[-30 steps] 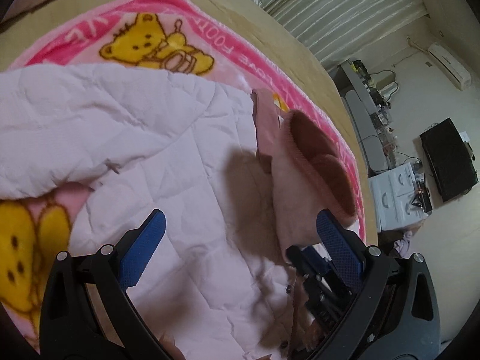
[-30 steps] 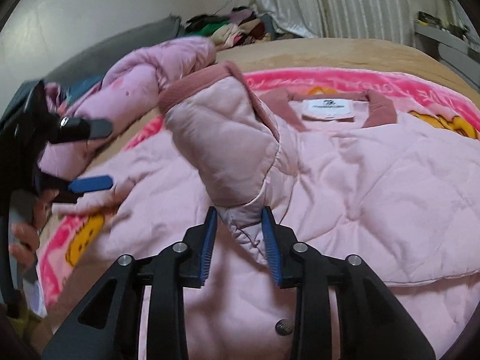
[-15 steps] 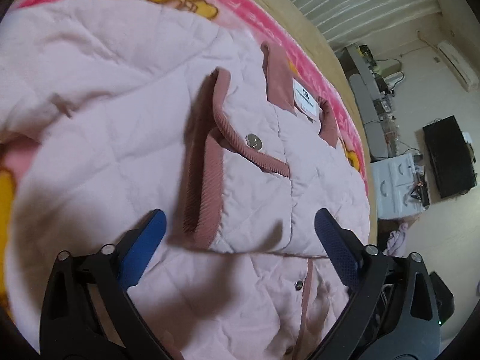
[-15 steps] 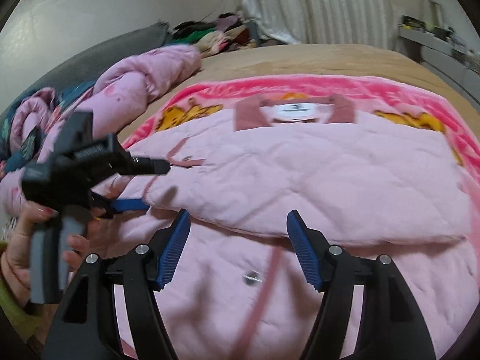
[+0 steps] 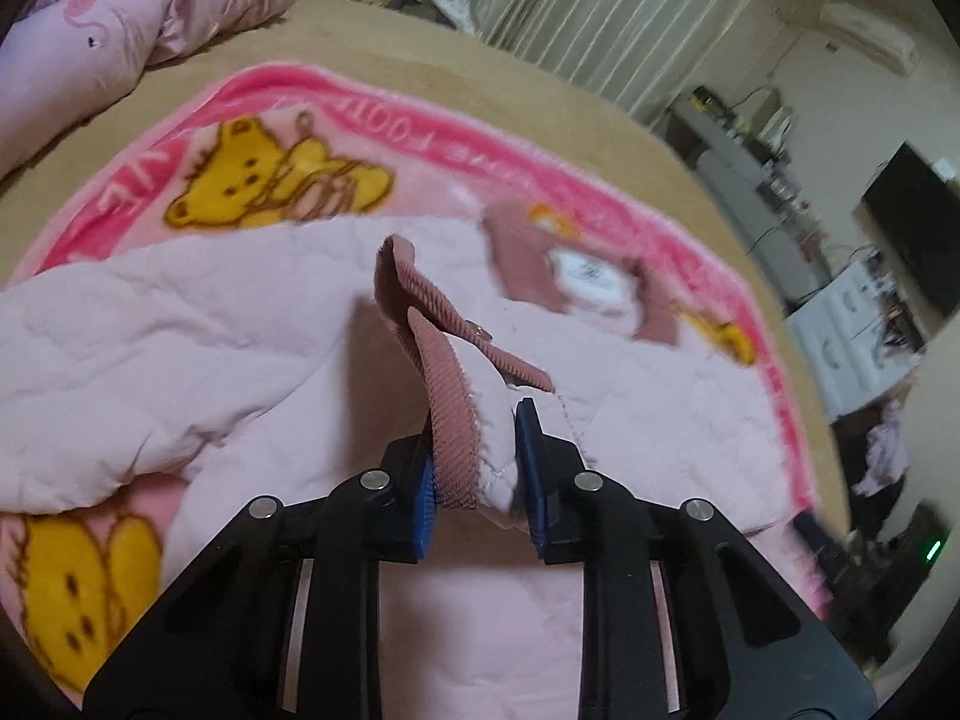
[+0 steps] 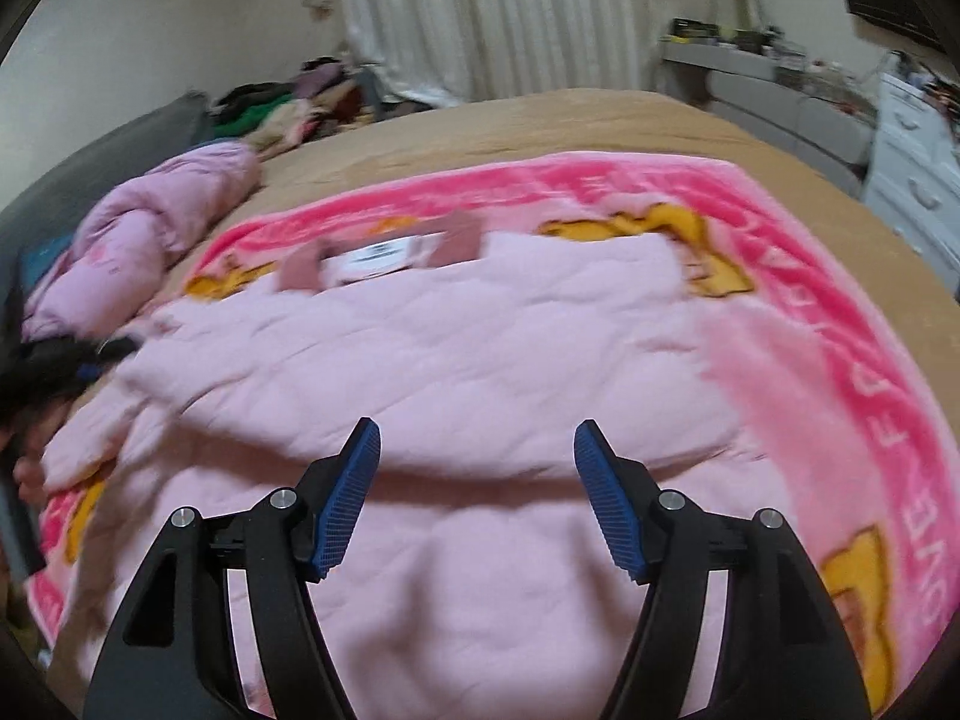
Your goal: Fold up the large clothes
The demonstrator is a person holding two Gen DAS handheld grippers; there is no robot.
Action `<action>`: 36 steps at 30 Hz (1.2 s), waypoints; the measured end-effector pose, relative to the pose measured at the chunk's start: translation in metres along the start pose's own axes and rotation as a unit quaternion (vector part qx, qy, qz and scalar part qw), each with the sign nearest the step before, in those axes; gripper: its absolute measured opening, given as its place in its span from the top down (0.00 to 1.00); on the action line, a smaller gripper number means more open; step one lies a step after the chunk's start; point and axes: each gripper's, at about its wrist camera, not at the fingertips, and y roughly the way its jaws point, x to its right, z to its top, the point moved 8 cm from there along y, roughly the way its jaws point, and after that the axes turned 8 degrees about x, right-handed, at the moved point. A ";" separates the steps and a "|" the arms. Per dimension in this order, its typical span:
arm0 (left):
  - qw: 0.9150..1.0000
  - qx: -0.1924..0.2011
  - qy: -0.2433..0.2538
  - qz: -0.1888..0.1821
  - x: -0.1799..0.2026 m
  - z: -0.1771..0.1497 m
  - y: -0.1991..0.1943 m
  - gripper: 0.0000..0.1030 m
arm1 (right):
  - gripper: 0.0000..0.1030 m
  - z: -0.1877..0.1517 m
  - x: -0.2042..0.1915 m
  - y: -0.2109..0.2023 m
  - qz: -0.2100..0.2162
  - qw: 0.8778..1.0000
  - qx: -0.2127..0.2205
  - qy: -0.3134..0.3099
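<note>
A pale pink quilted jacket lies spread on a pink teddy-bear blanket on the bed, its dusty-rose collar with a white label at the far side. My left gripper is shut on the jacket's sleeve cuff, ribbed rose corduroy, and holds it lifted above the jacket body. My right gripper is open and empty, hovering over the near part of the jacket. The left gripper also shows as a dark blur at the left edge of the right wrist view.
A rolled pink duvet lies at the bed's far left. The tan bedsheet surrounds the blanket. A clothes pile, curtains, a grey desk and white drawers stand beyond the bed.
My right gripper let go of the sleeve, opened and drew back. My left gripper, open before, has shut on the sleeve cuff and lifted it.
</note>
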 end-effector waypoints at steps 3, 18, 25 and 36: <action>1.000 -0.025 -0.012 0.014 -0.016 -0.019 0.017 0.84 | 0.36 0.013 0.011 0.017 -0.019 1.000 -0.005 0.000; 0.999 -0.039 -0.014 0.028 -0.029 -0.046 0.028 0.80 | 0.30 0.005 0.030 0.132 -0.044 0.992 -0.119 -0.021; 0.998 -0.043 -0.022 0.029 -0.032 -0.049 0.032 0.78 | 0.30 -0.004 0.029 0.137 -0.063 0.992 -0.106 -0.029; 0.998 -0.045 0.009 0.045 -0.027 -0.044 0.015 0.47 | 0.09 0.004 0.008 0.067 -0.021 0.999 -0.039 -0.005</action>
